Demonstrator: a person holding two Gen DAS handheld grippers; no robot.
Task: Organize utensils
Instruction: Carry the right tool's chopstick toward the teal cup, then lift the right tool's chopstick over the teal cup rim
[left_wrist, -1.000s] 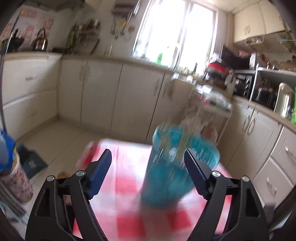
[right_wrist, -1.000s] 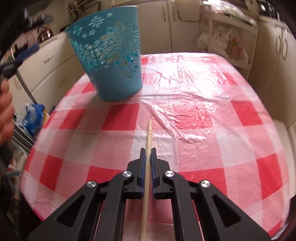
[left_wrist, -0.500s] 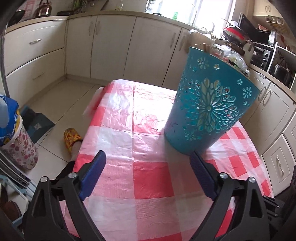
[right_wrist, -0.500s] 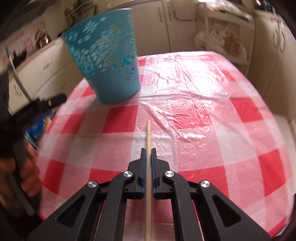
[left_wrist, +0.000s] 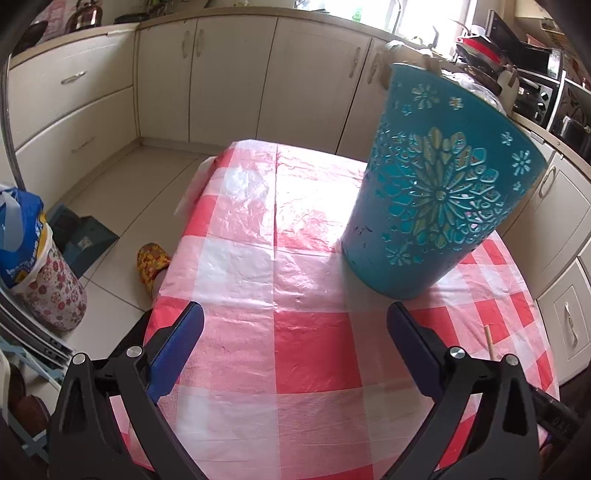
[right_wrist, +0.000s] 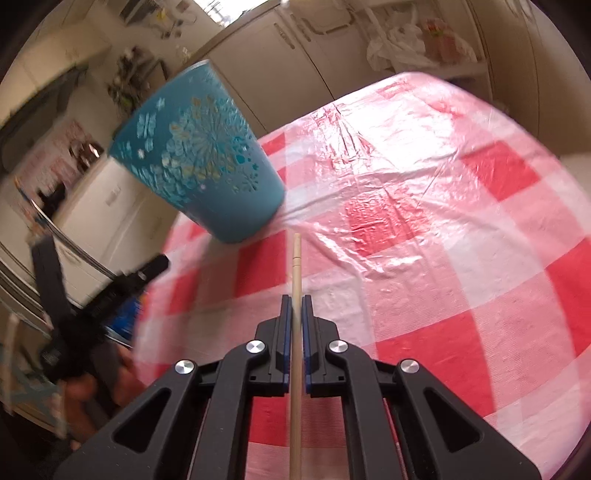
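A teal cut-out flower-pattern holder (left_wrist: 436, 192) stands on the red-and-white checked tablecloth (left_wrist: 314, 332); it also shows in the right wrist view (right_wrist: 207, 158) at upper left. My right gripper (right_wrist: 295, 306) is shut on a wooden chopstick (right_wrist: 296, 266) that points forward toward the holder's base, above the cloth. The chopstick's tip shows in the left wrist view (left_wrist: 489, 338) at the right. My left gripper (left_wrist: 295, 325) is open and empty, above the cloth, short of the holder. It shows blurred in the right wrist view (right_wrist: 92, 295).
The checked table (right_wrist: 443, 221) fills both views. Cream kitchen cabinets (left_wrist: 229, 74) line the far walls. A floral bin with a blue bag (left_wrist: 33, 258) and a blue box (left_wrist: 85, 236) stand on the floor left of the table. A yellow slipper (left_wrist: 151, 262) lies by the table edge.
My left gripper swung down from facing the room to over the table and came closer. My right gripper tilted and lifted with the chopstick, so the holder now appears tilted in its view.
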